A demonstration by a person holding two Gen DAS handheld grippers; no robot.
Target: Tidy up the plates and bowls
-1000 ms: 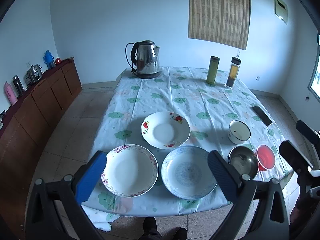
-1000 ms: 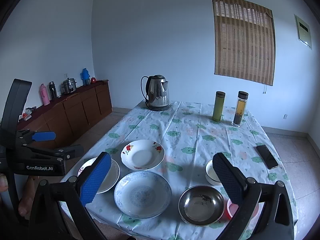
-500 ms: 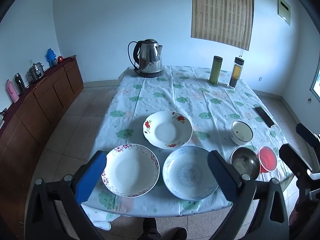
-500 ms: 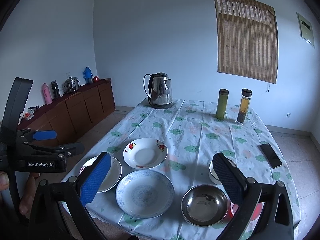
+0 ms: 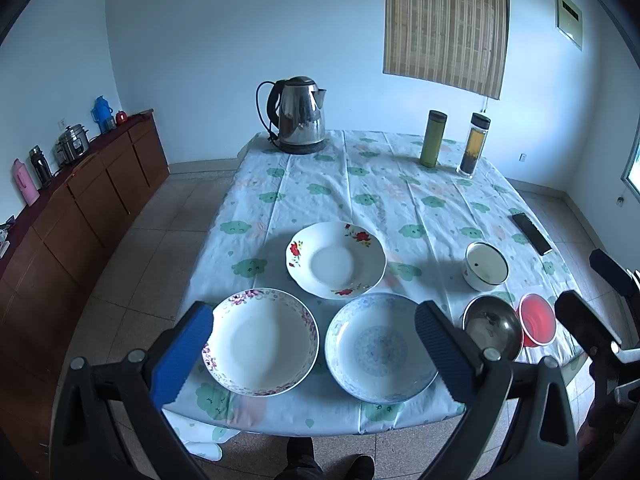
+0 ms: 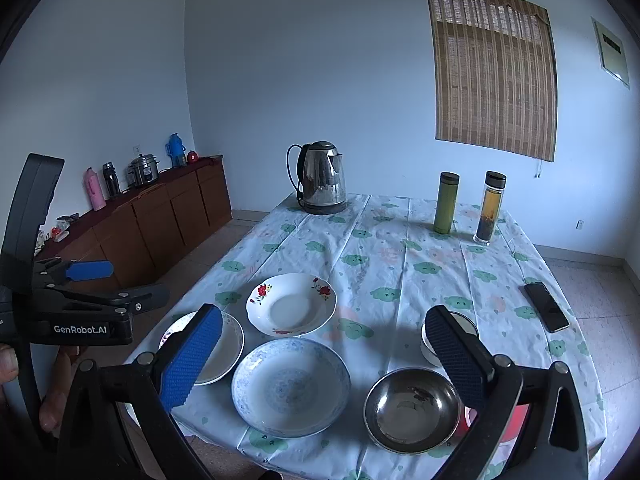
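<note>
The left gripper (image 5: 314, 354) is wide open and holds nothing. It hangs over the near edge of the table (image 5: 400, 184). Below it sits the plate with a purple flower rim (image 5: 260, 340), touching the blue plate (image 5: 380, 348). The plate with red flowers (image 5: 336, 258) lies just behind them. Further right are the steel bowl (image 6: 412, 408), the white cup (image 5: 486, 266) and the red bowl (image 5: 538, 319). The right gripper (image 6: 324, 360) is wide open too, holding nothing.
</note>
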